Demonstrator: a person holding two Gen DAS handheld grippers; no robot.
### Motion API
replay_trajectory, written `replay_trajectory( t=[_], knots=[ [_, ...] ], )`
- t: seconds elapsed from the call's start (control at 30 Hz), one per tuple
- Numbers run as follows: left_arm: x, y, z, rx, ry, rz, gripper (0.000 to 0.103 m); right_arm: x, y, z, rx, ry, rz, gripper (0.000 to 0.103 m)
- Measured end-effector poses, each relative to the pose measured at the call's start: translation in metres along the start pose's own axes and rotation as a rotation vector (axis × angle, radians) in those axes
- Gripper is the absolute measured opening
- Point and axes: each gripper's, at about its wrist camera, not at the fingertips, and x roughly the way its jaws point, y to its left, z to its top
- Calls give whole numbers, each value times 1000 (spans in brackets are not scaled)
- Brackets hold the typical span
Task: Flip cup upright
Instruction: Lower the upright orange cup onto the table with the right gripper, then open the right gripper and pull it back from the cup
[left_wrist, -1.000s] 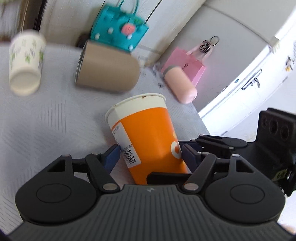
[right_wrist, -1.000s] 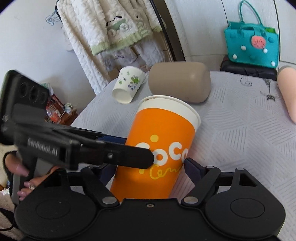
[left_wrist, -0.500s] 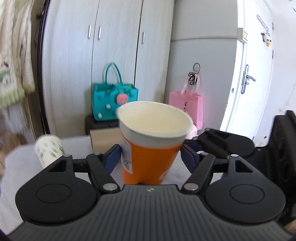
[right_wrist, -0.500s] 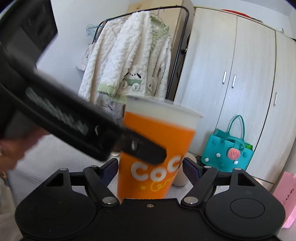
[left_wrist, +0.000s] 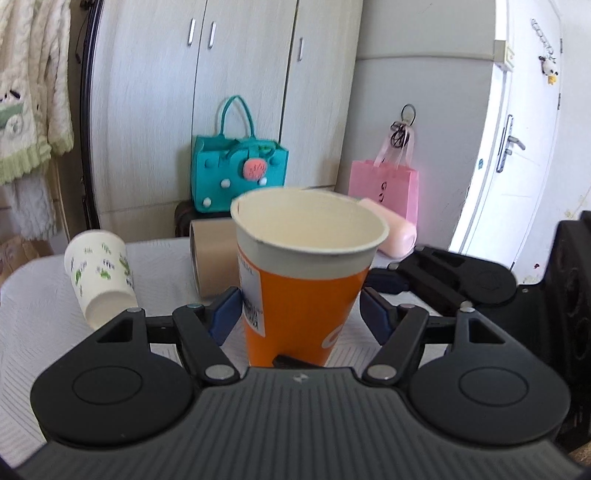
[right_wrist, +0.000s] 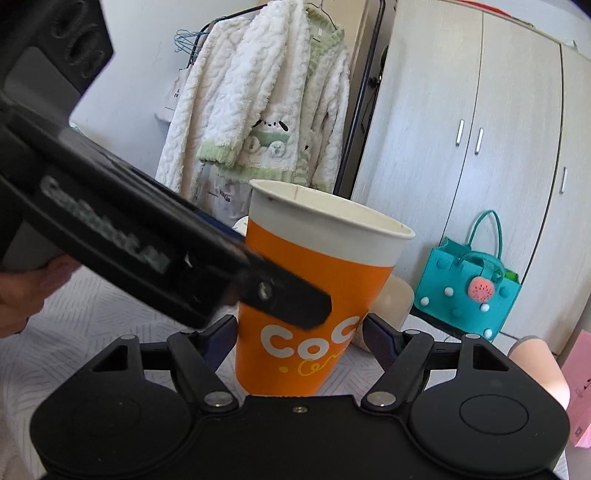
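Behind everything, pale wardrobe doors fill the upper middle of the left wrist view, with a teal felt handbag below them and a pink paper bag to its right, and the white quilted counter spreads across the lower left. The tall orange paper cup with a white rim stands mouth-up at the centre of both views, so you look to be at the end of the flip, with its base at or close to the counter, though the gripper bodies hide the contact. The left gripper brackets the cup with its blue-padded fingers spread fairly wide; the left pad lies against or just beside the label, and the right pad shows a gap. The right gripper is spread much the same around the cup, pads near its sides; whether either one presses, you cannot tell. Your next move calls for making sure the cup sits flat, then drawing both tools straight back without brushing its light walls. Lower left lies a white paper cup with green prints on its side, and a tan cylinder lies behind.
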Motion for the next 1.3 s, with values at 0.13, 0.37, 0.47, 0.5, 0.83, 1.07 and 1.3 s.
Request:
replay_trajectory(
  t=[0.13,0.37,0.47,0.5,0.83,1.07,1.3],
  knots=[
    [-2,2,-2,-32,4,-5,73,-4,2,-1,-3,1,4,83],
    [-27,0,-6,-38,-5,21,83,-32,-5,-3,45,-20,-8,90],
    [-42,0,-6,-68,-5,56,86,-50,-10,-7,107,-1,-47,91],
    [-47,0,-7,-74,-8,72,86,-56,-13,-9,133,6,-55,91],
    [-99,-28,-10,-45,-85,201,88,-117,-8,-2,228,-59,-226,91],
    [-124,-41,-28,-34,-115,230,91,-145,7,-2,281,-76,-263,91],
    [-140,-51,-43,-18,-139,281,93,-158,26,-7,301,-76,-338,91]
  ],
)
